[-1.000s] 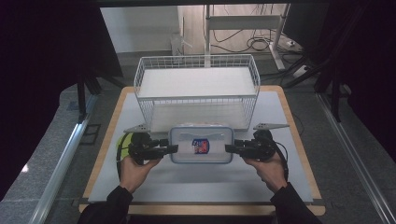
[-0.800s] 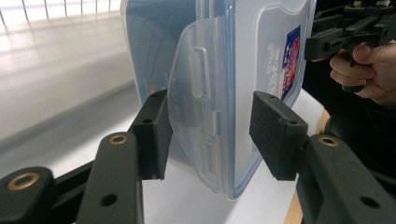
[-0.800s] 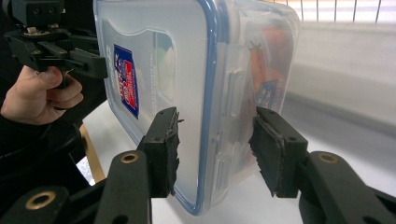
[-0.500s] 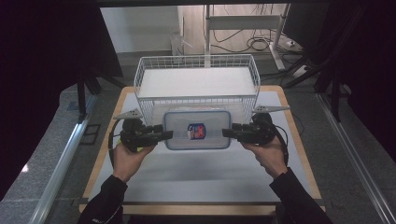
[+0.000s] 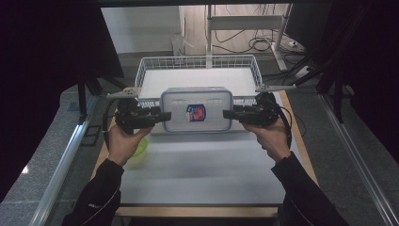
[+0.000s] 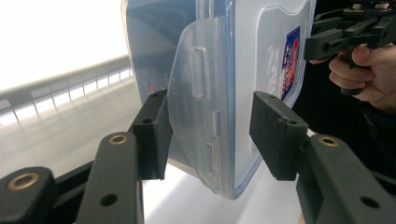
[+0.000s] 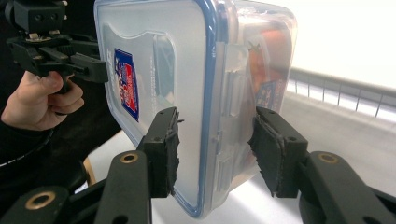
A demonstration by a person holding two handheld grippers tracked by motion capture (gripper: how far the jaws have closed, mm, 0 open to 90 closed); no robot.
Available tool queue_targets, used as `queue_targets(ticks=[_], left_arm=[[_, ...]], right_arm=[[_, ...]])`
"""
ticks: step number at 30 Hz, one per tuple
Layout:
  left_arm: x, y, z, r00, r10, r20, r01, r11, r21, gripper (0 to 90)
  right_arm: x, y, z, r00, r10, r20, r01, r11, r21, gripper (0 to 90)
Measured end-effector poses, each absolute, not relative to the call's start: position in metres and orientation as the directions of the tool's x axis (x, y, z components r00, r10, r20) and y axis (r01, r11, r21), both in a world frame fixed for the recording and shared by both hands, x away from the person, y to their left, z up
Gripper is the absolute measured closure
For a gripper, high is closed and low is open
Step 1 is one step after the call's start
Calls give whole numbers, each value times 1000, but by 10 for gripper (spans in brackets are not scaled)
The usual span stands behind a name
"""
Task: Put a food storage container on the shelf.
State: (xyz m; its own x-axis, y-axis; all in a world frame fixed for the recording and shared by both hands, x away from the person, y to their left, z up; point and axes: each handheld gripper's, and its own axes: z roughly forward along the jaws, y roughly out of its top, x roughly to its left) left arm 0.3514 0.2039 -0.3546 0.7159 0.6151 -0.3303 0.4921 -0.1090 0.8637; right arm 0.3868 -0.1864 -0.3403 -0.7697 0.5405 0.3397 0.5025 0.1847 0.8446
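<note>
The lidded plastic box (image 5: 196, 110) has come up off the surface (image 5: 202, 169) and closer to the wire basket (image 5: 197, 63) than a second ago. My left hand-held gripper (image 5: 162, 116) and my right hand-held gripper (image 5: 229, 113) each squeeze one end. I am carrying it. Next, I think, I must lift it over the rim and keep it level.

text: none legible | container lid (image 5: 196, 110): red-and-blue label (image 5: 196, 113), print too small to read
</note>
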Motion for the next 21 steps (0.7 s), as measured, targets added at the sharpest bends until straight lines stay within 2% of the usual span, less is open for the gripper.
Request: queue_targets(ticks=[21], left_arm=[[407,215,-312,713,604,-356,485,-57,873,495]], right_arm=[[438,-176,-294,-762,549,343,488,138,862,527]])
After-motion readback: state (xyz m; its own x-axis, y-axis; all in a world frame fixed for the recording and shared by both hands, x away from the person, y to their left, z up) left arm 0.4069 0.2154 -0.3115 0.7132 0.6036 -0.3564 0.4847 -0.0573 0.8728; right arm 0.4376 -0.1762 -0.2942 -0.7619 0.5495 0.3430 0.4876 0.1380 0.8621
